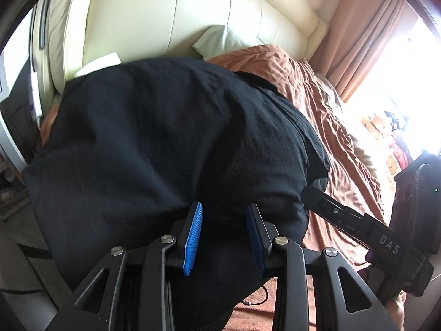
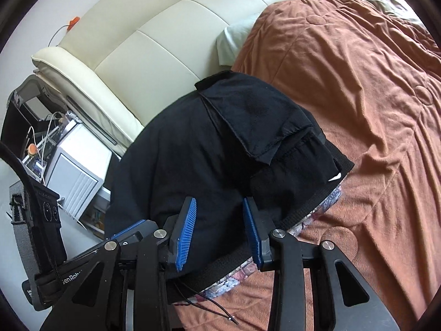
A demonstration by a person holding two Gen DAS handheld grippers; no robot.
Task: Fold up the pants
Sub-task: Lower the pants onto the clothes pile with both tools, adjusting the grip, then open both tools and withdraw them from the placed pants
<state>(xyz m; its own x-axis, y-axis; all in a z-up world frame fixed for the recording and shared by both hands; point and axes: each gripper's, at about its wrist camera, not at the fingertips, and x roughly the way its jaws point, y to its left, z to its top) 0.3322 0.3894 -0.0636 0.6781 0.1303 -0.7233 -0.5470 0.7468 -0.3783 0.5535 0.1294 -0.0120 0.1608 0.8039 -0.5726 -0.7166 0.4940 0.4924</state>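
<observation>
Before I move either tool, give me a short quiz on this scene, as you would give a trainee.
1. True or false: black cloth fills the gap between the left tool's fingers.
2. What does the right tool grip? A: a pillow. B: the pants. C: a cable.
3. Fill in: the bed under the pants is covered by a brown ___.

Key: 1 true. 2 B. 3 blanket.
</observation>
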